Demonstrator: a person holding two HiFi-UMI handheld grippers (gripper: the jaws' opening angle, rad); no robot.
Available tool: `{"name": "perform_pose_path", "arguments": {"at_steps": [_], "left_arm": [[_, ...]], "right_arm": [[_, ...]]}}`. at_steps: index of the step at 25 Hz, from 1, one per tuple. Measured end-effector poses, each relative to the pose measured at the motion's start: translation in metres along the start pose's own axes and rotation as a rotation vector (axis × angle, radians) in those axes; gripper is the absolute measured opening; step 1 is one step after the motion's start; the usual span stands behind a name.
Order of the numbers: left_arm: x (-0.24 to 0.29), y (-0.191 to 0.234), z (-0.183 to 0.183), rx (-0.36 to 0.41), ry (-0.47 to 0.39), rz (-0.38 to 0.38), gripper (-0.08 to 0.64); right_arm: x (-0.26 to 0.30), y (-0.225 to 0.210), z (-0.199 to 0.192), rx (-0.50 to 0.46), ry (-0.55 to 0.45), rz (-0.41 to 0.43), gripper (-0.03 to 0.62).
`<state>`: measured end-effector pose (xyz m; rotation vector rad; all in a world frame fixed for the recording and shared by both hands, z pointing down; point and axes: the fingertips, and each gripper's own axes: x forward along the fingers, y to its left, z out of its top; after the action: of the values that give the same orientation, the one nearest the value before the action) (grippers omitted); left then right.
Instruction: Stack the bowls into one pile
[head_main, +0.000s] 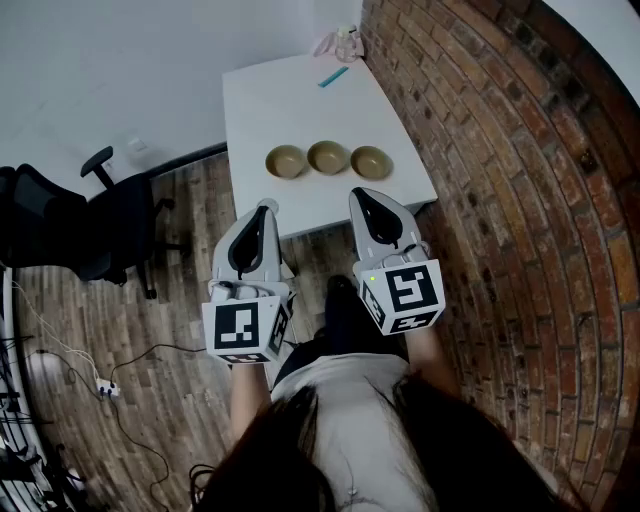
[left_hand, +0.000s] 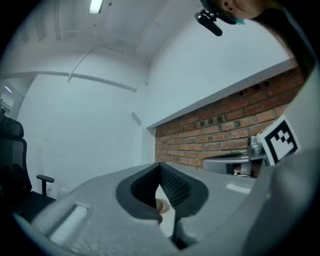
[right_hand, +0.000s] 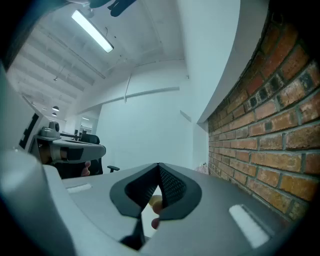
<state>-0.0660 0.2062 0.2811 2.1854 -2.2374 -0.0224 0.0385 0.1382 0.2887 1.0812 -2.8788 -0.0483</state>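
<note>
Three tan bowls stand in a row near the front of the white table (head_main: 290, 100): the left bowl (head_main: 286, 161), the middle bowl (head_main: 327, 156) and the right bowl (head_main: 371, 161). All are apart and empty. My left gripper (head_main: 266, 205) hangs level just before the table's near edge, in front of the left bowl, its jaws shut with nothing between them. My right gripper (head_main: 361, 192) is level beside it, short of the right bowl, also shut and empty. In the left gripper view the left gripper (left_hand: 160, 165) has its tips meeting; the right gripper (right_hand: 159, 165) looks the same in its own view.
A brick wall (head_main: 520, 200) runs along the table's right side. A blue item (head_main: 333, 77) and a small pinkish thing (head_main: 340, 42) lie at the table's far end. A black office chair (head_main: 100, 220) stands left, and cables with a power strip (head_main: 105, 388) lie on the wooden floor.
</note>
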Motion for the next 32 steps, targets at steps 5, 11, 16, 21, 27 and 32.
{"name": "perform_pose_path", "arguments": {"at_steps": [5, 11, 16, 21, 27, 32], "left_arm": [[0.018, 0.005, -0.002, -0.001, 0.008, -0.01, 0.0], [0.045, 0.009, -0.007, 0.004, 0.021, -0.011, 0.0], [0.068, 0.013, -0.011, 0.002, 0.029, -0.006, 0.0], [0.091, 0.019, -0.011, 0.001, 0.032, 0.004, 0.0], [0.124, 0.026, -0.016, 0.01, 0.047, 0.017, 0.0], [0.153, 0.027, -0.019, 0.01, 0.055, 0.021, 0.0]], "right_arm": [[0.016, -0.009, -0.008, 0.017, 0.022, -0.002, 0.003], [0.039, -0.023, -0.02, 0.019, 0.049, 0.009, 0.003], [0.06, -0.035, -0.032, 0.026, 0.078, 0.025, 0.003], [0.082, -0.046, -0.041, 0.024, 0.106, 0.032, 0.003], [0.109, -0.066, -0.054, 0.027, 0.141, 0.04, 0.003], [0.129, -0.086, -0.063, 0.027, 0.171, 0.043, 0.003]]}}
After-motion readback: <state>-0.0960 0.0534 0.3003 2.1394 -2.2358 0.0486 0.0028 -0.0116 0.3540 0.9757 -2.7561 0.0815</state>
